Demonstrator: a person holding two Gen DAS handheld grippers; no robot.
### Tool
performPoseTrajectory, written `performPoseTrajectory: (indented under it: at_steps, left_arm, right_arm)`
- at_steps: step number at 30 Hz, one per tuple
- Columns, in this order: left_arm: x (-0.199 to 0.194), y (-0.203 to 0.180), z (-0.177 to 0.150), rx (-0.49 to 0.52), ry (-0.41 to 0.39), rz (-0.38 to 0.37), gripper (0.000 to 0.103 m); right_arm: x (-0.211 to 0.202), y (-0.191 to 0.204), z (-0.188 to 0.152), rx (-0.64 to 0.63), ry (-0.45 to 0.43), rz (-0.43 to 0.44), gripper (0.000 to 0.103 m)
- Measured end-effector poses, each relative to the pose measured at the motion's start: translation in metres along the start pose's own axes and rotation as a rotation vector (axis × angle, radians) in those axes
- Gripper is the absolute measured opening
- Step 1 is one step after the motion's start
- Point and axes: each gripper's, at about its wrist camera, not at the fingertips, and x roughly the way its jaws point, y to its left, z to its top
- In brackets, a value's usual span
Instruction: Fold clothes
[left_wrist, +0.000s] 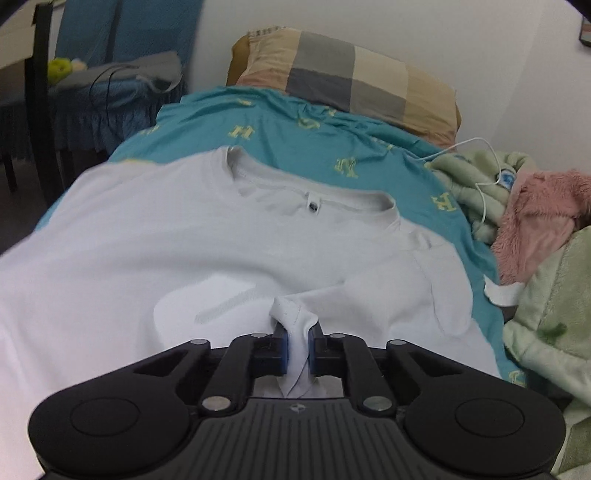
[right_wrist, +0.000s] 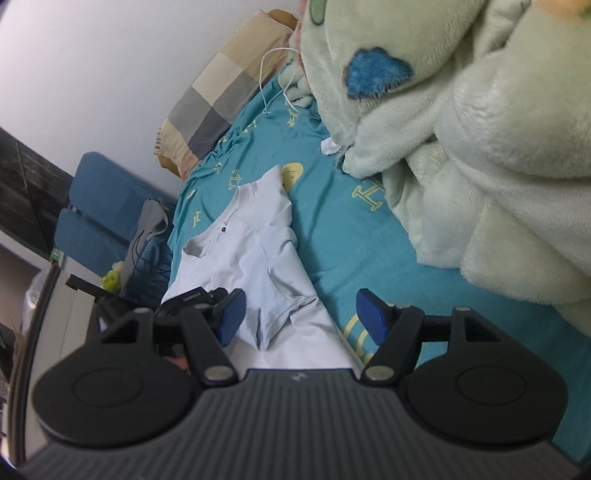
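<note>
1. White cotton, a T-shirt (left_wrist: 184, 251), lies spread on the bed, collar (left_wrist: 310, 192) towards the pillow (left_wrist: 347, 77), with its right sleeve (right_wrist: 280, 306) creased inward against the body.

2. The left hand-held gripper (left_wrist: 299, 350) has its blue pads pinched tight on a bunched bit of the shirt's fabric near the bottom of the garment. The cloth rises in a small peak between the pads, so that part is lifted off the bed. I cannot tell whether it is the hem or a sleeve end.

3. The right hand-held gripper (right_wrist: 299, 317) hangs above the shirt's right side with its jaws spread wide and nothing between them. One pad is over the white cloth and the other over the teal bedsheet (right_wrist: 354, 236).

4. My reading: a fold is in hand, with the left side gripped and the right side free. Either the right gripper is about to take a matching hold, or it has just let go of the sleeve it laid in. The scene fits both.

5. Whatever comes next, the left gripper's cloth has to travel without dragging the rest of the shirt askew, as thin cotton slides easily on a sheet.

6. Around it: a fluffy pale green blanket (right_wrist: 480, 147) is heaped on the right, and a white cable (left_wrist: 480, 173) trails by the pillow.
</note>
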Motion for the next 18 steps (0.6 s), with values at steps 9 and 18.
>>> performPoseTrajectory:
  at_steps: [9, 18]
  left_arm:
    - [0.013, 0.002, 0.036, 0.03, -0.024, 0.04, 0.01]
    - [0.012, 0.012, 0.037, 0.039, 0.001, 0.067, 0.041]
  right_arm:
    - [0.005, 0.0, 0.0, 0.006, 0.008, -0.004, 0.069]
    - [0.01, -0.001, 0.0, -0.01, 0.017, -0.015, 0.069]
